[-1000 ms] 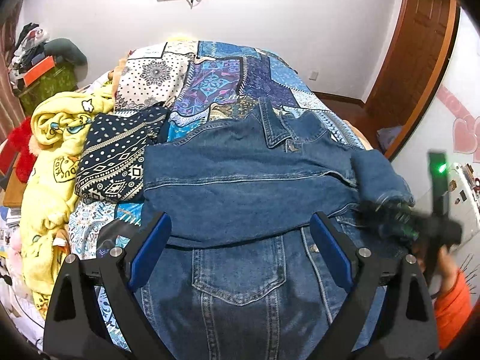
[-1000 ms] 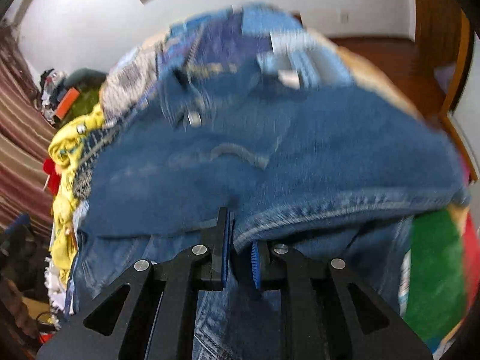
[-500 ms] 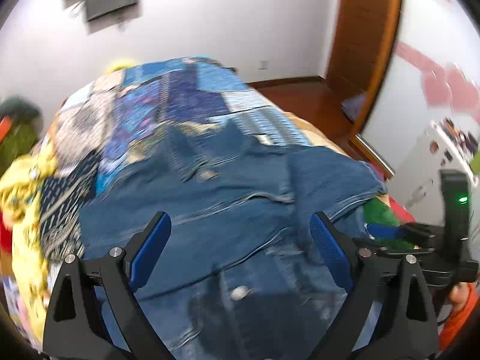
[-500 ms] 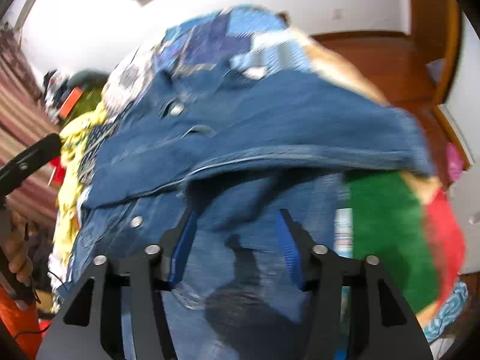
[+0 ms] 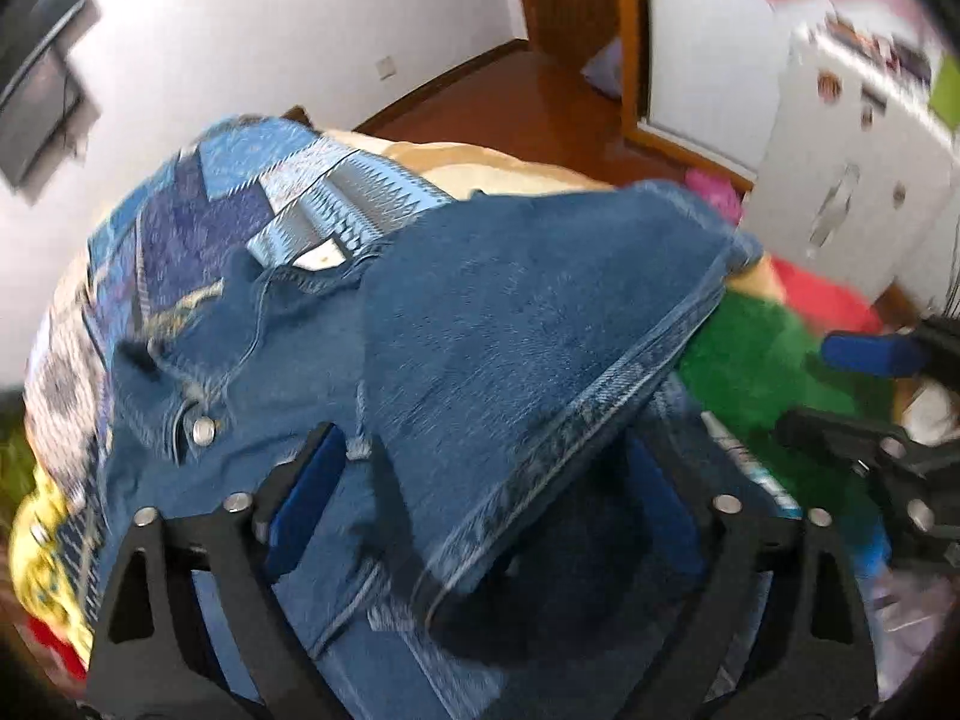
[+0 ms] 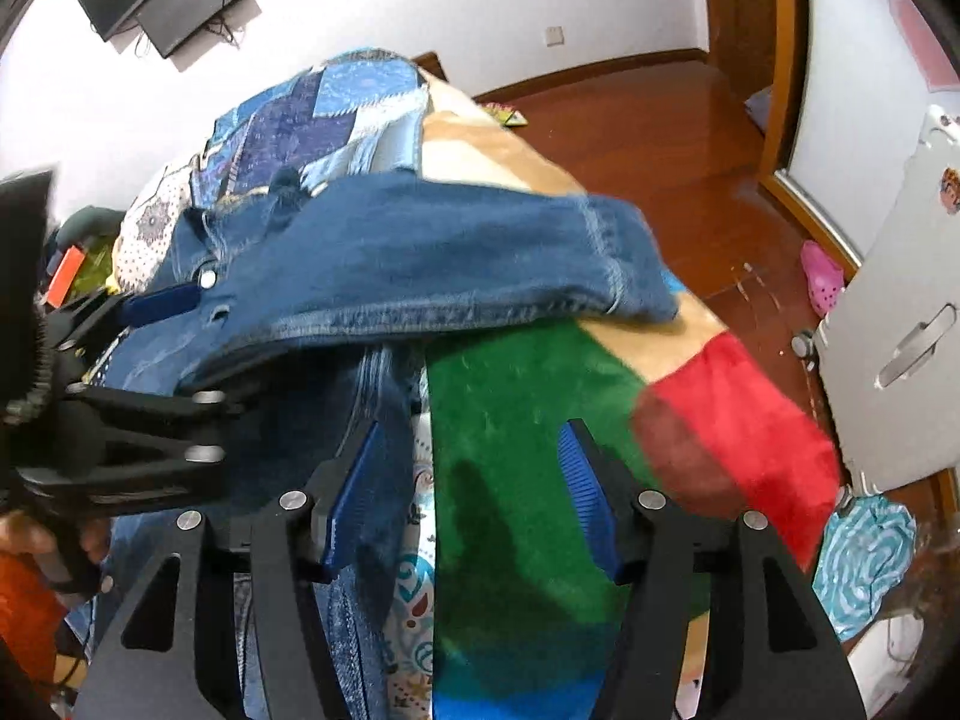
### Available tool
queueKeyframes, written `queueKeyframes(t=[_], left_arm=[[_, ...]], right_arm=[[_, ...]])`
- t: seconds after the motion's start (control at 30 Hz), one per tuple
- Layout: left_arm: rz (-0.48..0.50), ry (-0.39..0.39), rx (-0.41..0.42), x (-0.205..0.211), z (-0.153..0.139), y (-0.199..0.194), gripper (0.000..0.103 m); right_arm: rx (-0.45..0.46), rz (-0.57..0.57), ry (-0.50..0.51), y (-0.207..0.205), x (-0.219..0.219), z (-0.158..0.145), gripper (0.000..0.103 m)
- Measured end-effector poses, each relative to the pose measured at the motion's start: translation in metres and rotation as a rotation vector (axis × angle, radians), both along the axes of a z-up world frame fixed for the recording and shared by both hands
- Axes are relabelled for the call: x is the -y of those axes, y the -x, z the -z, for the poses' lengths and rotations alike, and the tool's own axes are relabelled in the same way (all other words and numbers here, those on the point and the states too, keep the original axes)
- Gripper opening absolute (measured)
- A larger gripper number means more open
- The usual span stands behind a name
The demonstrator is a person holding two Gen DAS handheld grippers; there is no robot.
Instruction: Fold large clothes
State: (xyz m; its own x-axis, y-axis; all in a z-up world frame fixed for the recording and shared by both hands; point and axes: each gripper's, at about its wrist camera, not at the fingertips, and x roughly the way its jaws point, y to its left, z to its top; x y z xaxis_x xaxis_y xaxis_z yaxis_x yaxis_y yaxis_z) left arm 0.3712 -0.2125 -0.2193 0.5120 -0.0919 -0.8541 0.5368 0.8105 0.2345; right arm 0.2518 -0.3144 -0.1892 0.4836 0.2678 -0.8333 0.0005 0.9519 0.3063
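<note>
A blue denim jacket (image 5: 288, 360) lies on the bed, one sleeve (image 5: 528, 324) folded across its body with the cuff toward the bed's right side. My left gripper (image 5: 480, 504) is open, its blue pads either side of the sleeve's seam edge, close over it. My right gripper (image 6: 468, 504) is open and empty, above the green blanket patch (image 6: 516, 420) beside the jacket's edge. The sleeve (image 6: 444, 264) and the left gripper (image 6: 162, 354) show in the right wrist view; the right gripper (image 5: 864, 384) shows in the left wrist view.
A patchwork quilt (image 5: 240, 192) covers the bed under the jacket. A green, red and tan blanket (image 6: 738, 420) hangs over the bed's right side. Yellow clothing (image 5: 36, 516) lies at the left. A white cabinet (image 6: 900, 324) stands beside the bed on the wood floor (image 6: 648, 132).
My right gripper has opened, let go of the sleeve and drawn off to the right. My left gripper has swung right and come down over the folded sleeve.
</note>
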Motion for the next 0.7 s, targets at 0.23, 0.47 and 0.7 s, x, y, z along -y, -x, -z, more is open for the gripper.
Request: queueKeyframes(t=[0.23,0.47,0.7], left_arm=[[-0.066,0.195,-0.01,-0.015,-0.013,-0.013,0.033],[-0.221,0.43,-0.057,-0.059,-0.043,-0.019,0.015],[-0.382,0.46,-0.009,-0.139,-0.061,-0.013,0.015]], right_arm=[[-0.024,-0.077,-0.013,-0.004,-0.022,0.018,0.056],[-0.036,-0.112,0.031,-0.009,-0.032,0.03,0.06],[-0.043,-0.123,0.039,-0.007,-0.031,0.033,0.06]])
